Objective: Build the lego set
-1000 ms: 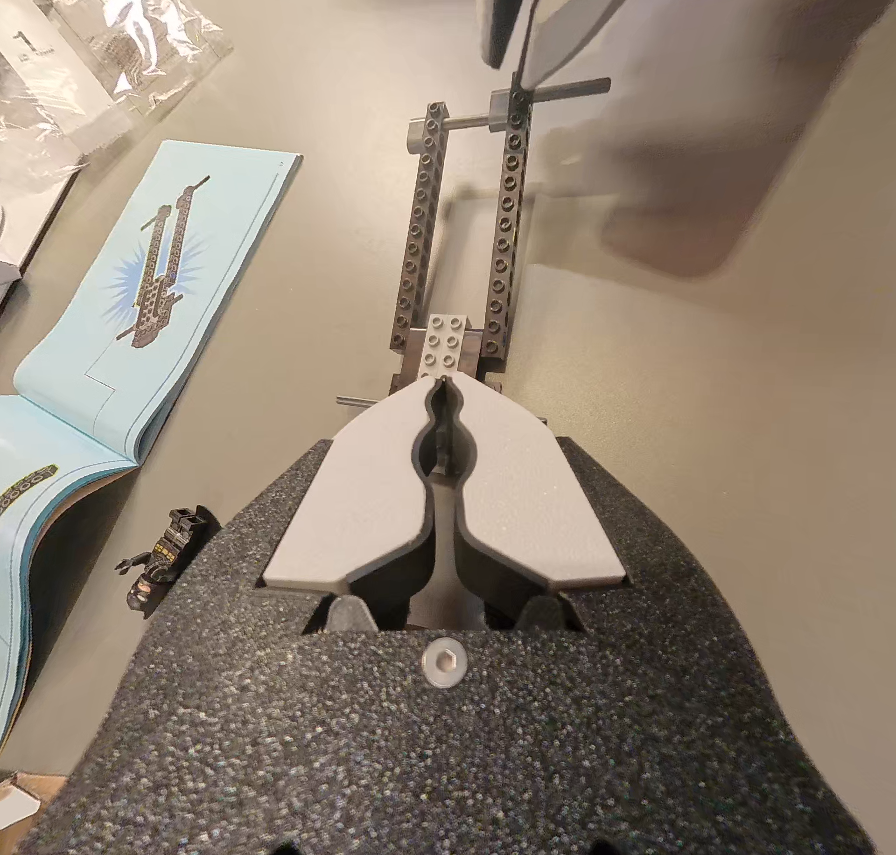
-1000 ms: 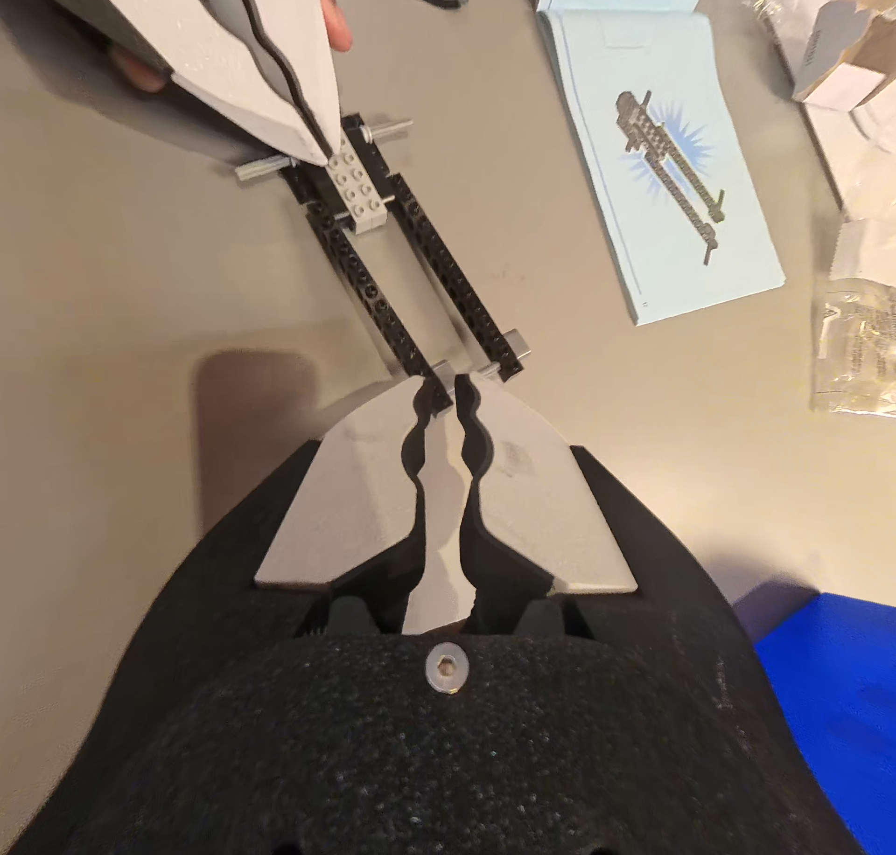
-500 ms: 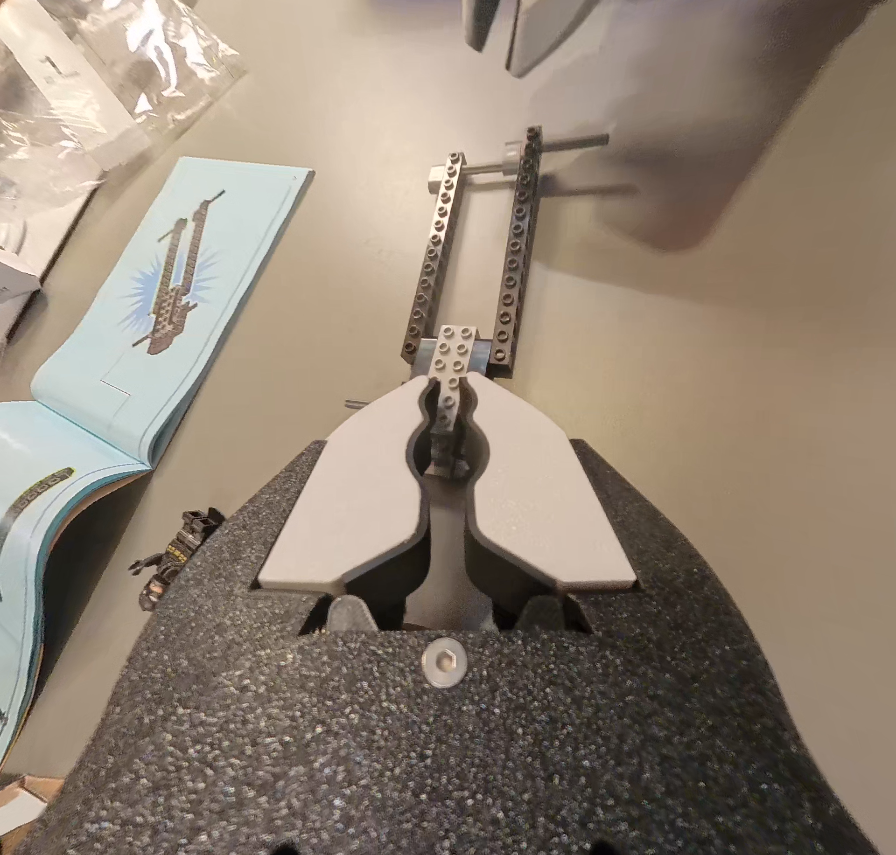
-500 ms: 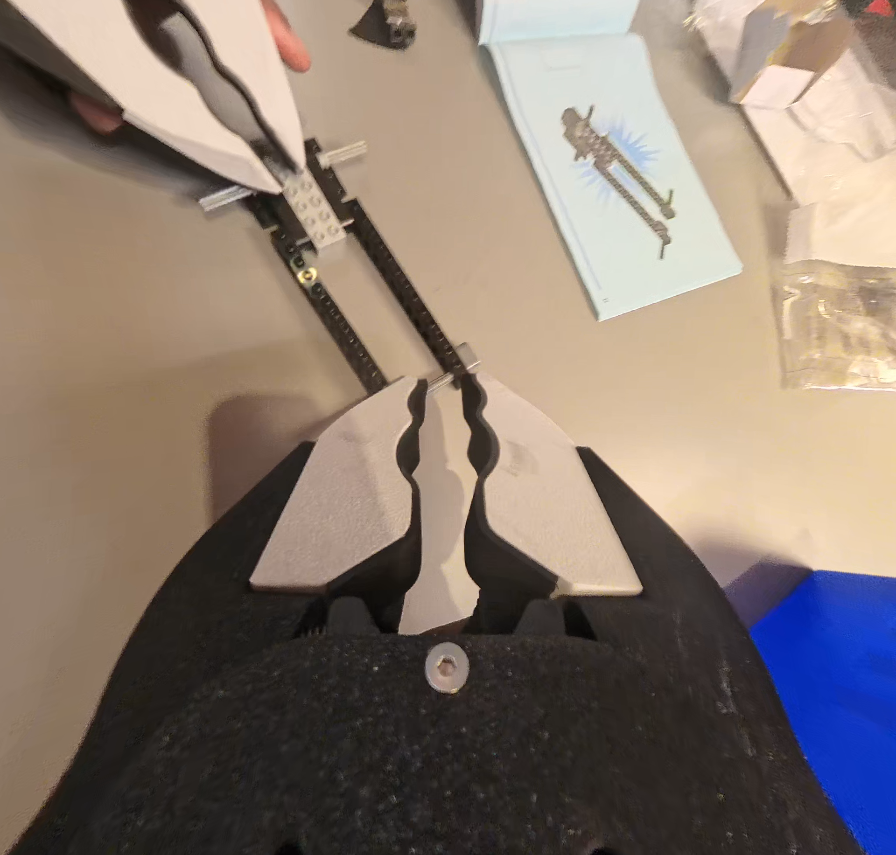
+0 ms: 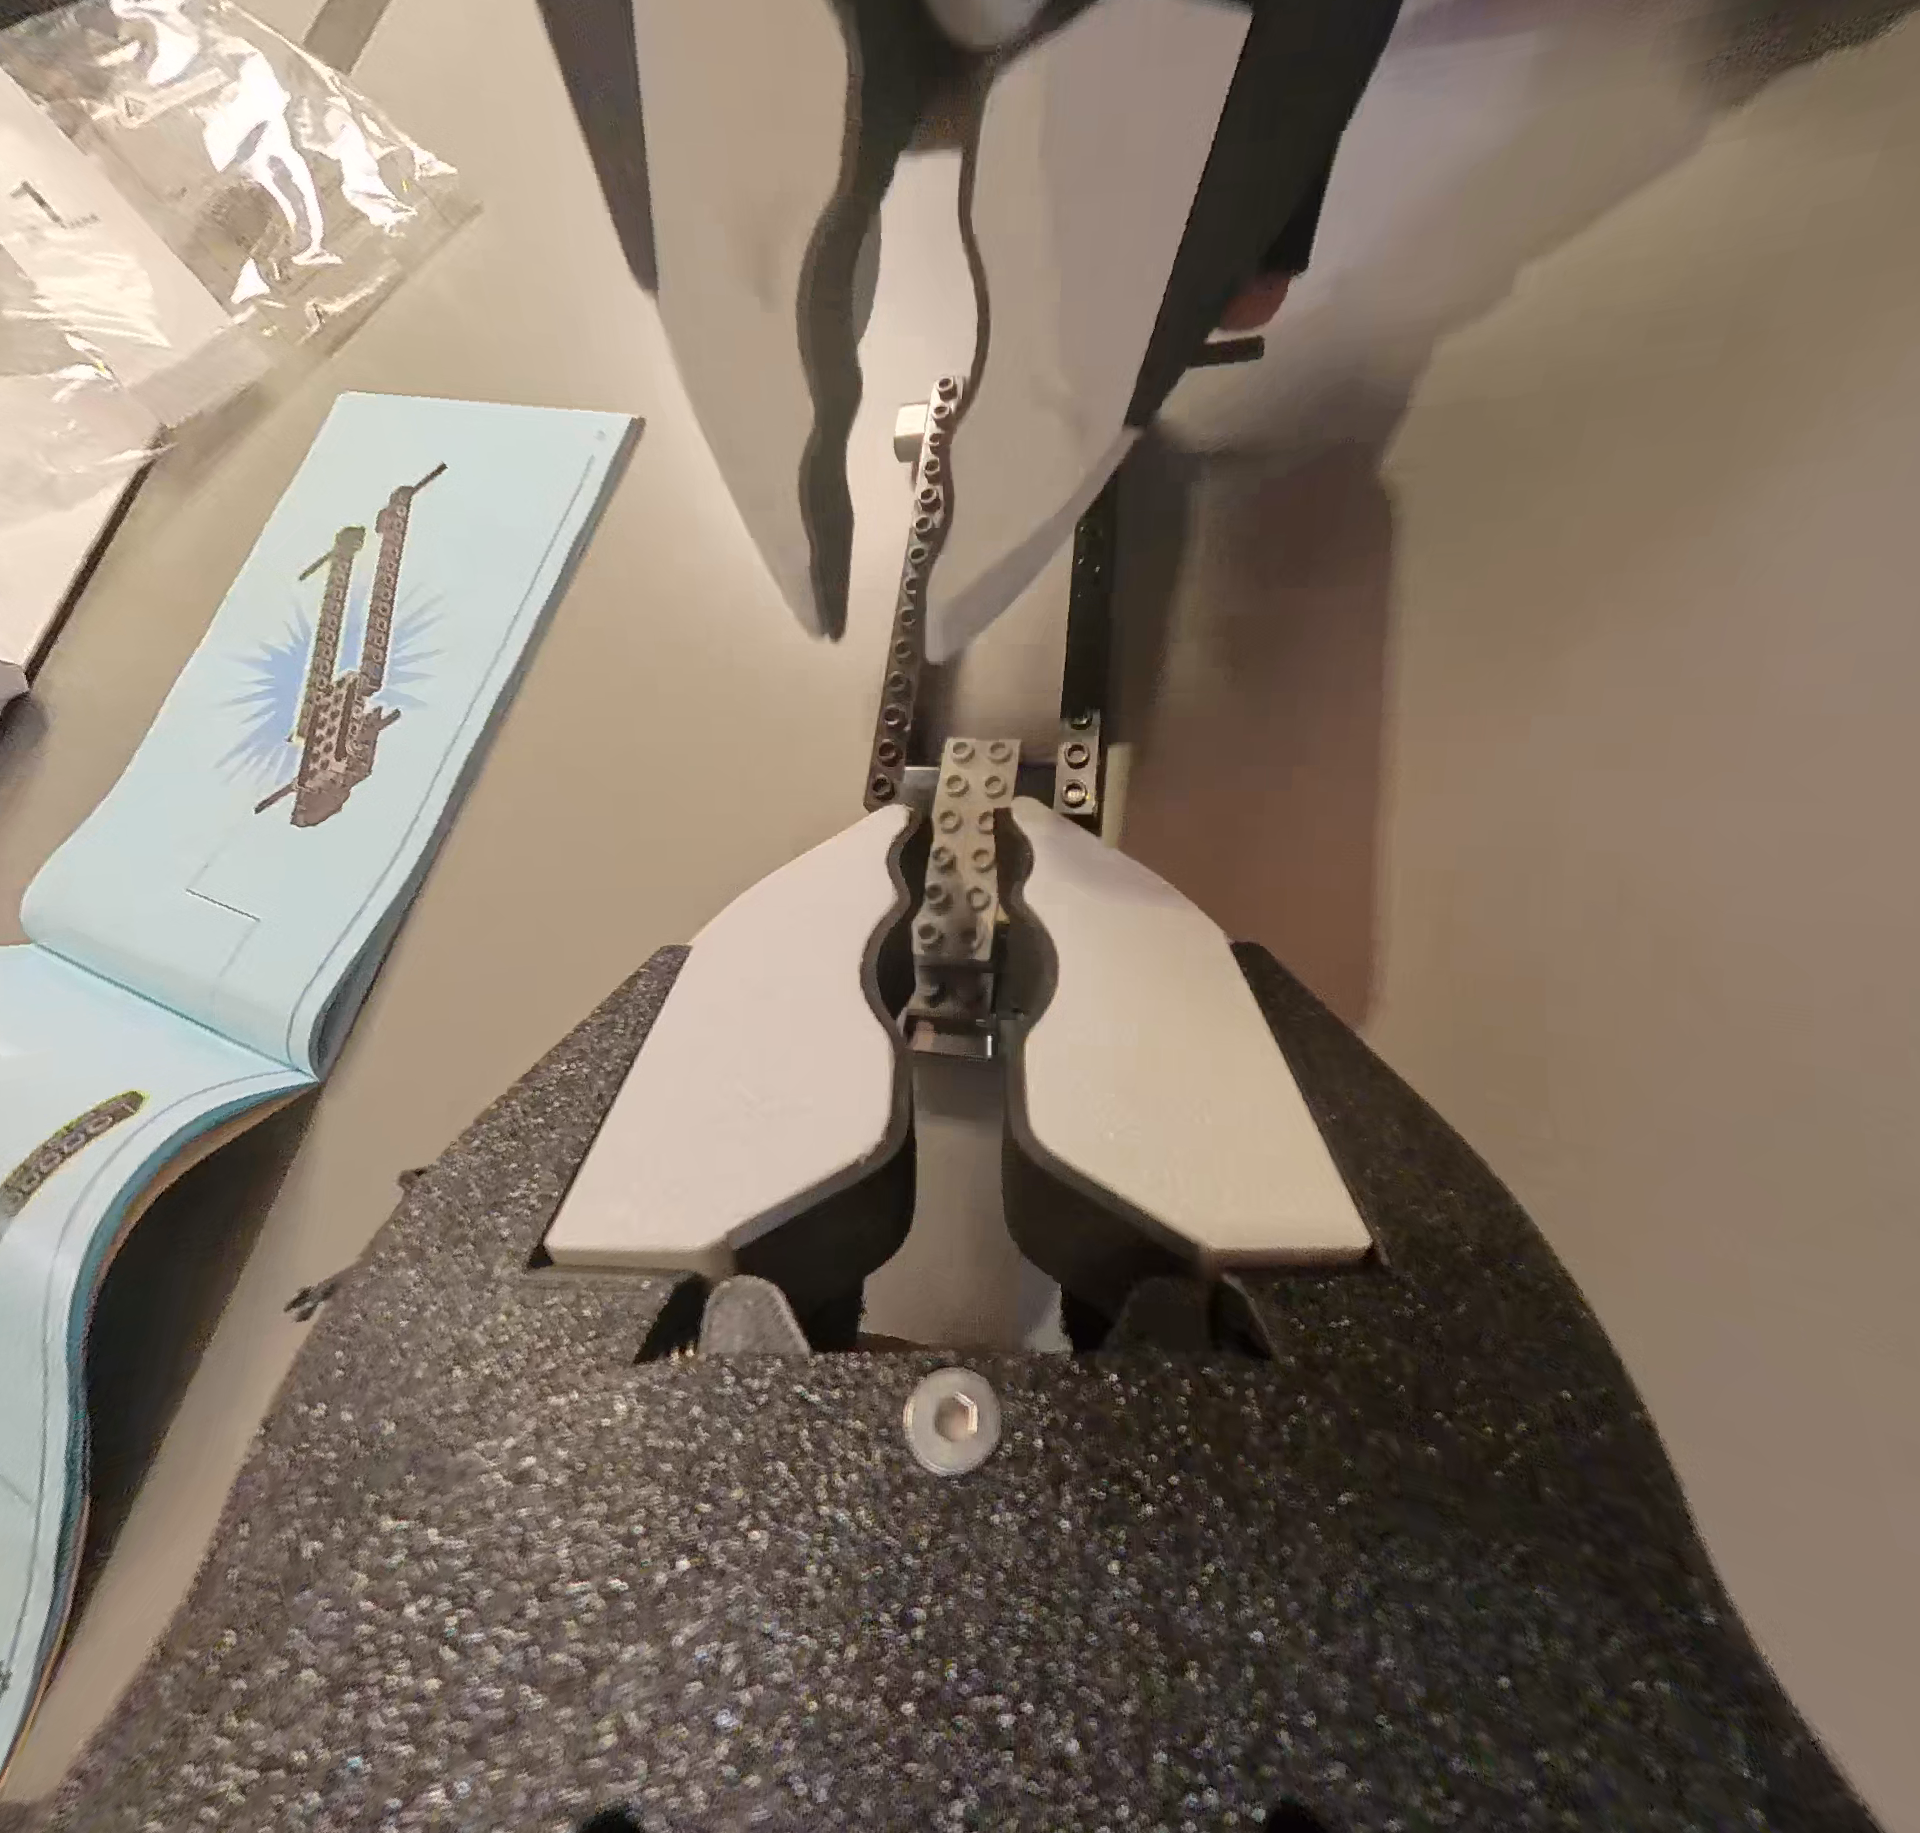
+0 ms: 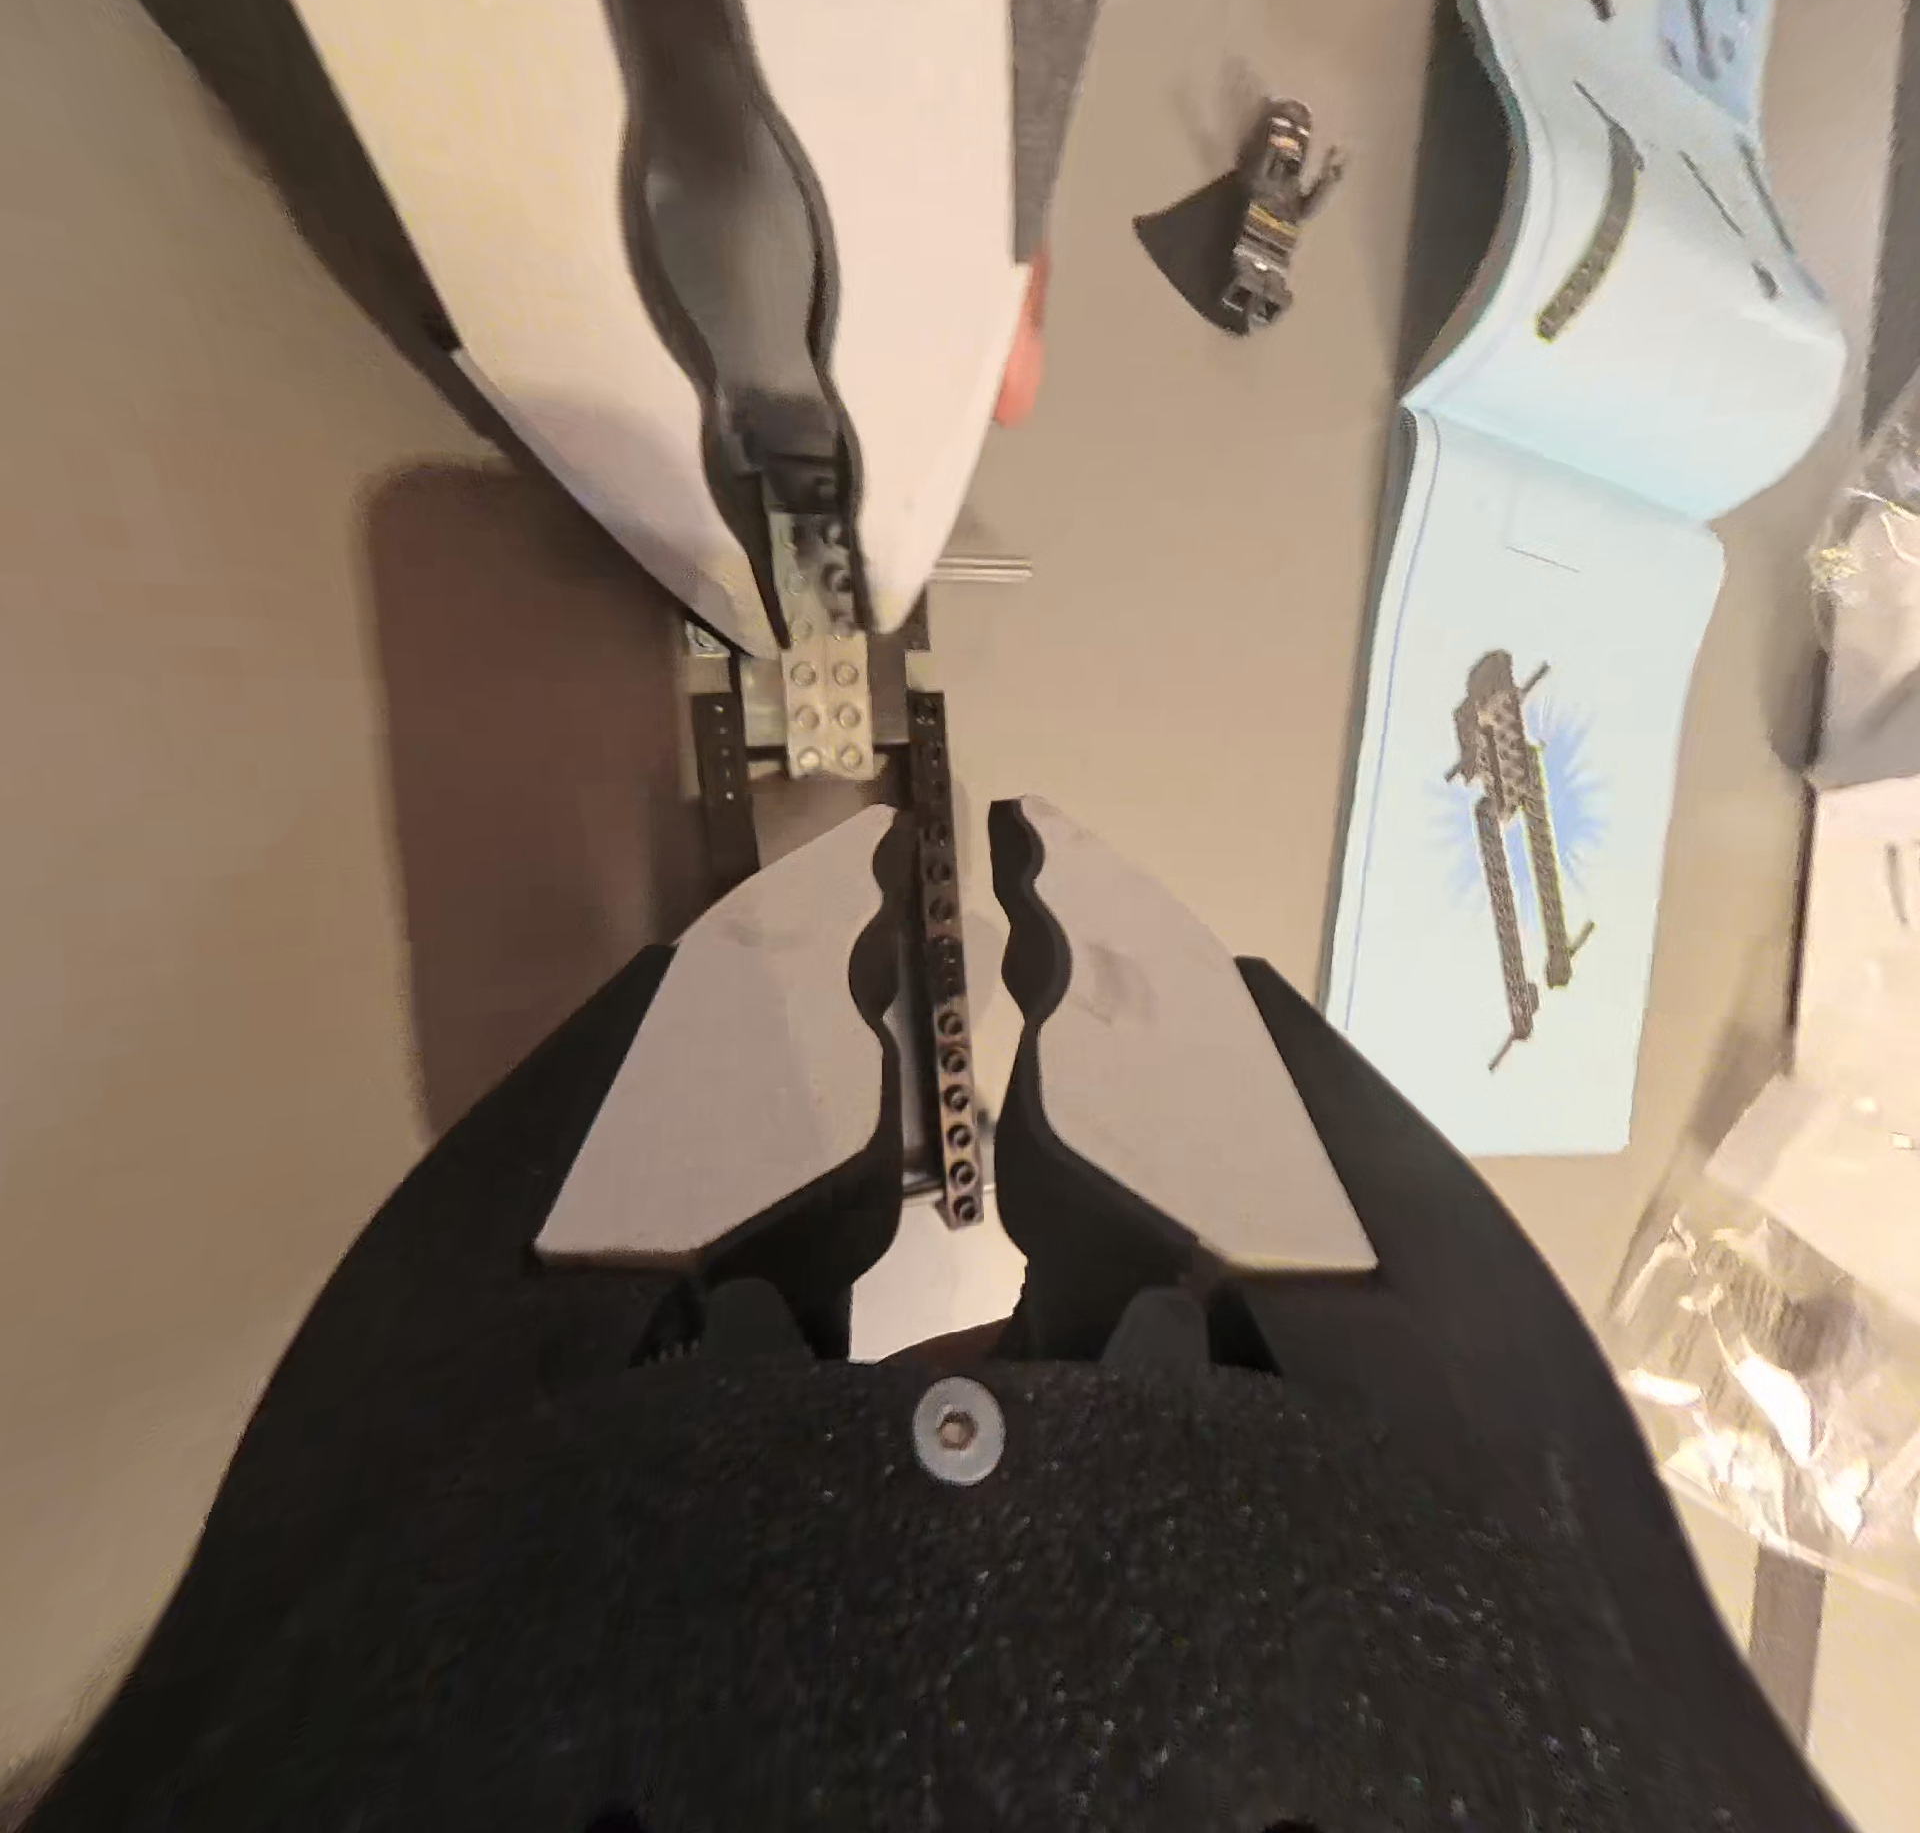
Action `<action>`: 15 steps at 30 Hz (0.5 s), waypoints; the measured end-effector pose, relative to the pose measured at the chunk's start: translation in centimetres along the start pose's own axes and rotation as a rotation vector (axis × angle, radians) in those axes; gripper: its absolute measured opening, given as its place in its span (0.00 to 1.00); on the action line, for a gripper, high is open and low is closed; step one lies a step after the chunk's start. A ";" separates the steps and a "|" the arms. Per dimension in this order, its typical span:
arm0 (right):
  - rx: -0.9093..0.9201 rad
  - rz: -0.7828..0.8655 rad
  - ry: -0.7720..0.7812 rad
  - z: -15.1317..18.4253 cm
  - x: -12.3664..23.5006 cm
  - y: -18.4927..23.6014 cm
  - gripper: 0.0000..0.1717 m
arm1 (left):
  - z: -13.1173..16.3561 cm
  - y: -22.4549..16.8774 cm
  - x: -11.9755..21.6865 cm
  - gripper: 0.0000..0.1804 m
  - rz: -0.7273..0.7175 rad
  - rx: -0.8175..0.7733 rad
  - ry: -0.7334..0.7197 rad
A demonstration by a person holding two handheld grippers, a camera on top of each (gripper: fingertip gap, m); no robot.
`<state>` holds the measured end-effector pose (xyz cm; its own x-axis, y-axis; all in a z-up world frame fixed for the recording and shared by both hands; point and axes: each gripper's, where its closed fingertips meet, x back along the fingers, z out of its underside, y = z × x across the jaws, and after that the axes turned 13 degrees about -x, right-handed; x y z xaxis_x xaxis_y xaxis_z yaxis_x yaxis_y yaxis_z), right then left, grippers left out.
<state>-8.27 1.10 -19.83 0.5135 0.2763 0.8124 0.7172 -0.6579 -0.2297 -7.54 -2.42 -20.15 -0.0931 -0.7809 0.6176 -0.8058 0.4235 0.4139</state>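
The table carried everything in view: an open light-blue instruction booklet at the left, clear plastic bags at the far left, and a dark minifigure lying beside the booklet.

The largest built item was a brick frame: two long dark studded beams lying parallel on the table, joined by cross axles. Its long axis ran near to far in both wrist views, in line with each gripper's fingers. A light-grey studded plate sat across the frame's end nearest the left gripper.

The left gripper straddled that grey plate. Its fingers stood narrowly apart with the plate between them, closing in on its two long sides; whether both pads actually pressed it could not be told.

The right gripper came in from the opposite end, facing the left gripper. One dark beam ran lengthwise through its gap. Its fingers were spread: the left pad lay against or just beside the beam, while the right pad stood clearly apart from it.

The right gripper was nearer to this beam; the left was nearer to the plate end.
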 end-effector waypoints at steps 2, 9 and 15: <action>0.017 -0.058 0.022 -0.1 -0.5 0.5 0.09 | -0.2 0.2 0.1 0.10 0.024 0.002 -0.013; 0.025 -0.147 0.079 0.5 -1.9 1.1 0.08 | 0.6 0.5 -0.4 0.21 0.111 -0.008 0.069; 0.032 -0.113 0.088 0.2 -2.0 0.8 0.08 | 1.0 0.1 -0.6 0.21 0.174 -0.023 0.137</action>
<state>-8.63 0.14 -21.75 0.3864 0.2845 0.8774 0.7835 -0.6032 -0.1494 -8.16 -2.38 -21.13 -0.1484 -0.6261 0.7655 -0.7711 0.5579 0.3069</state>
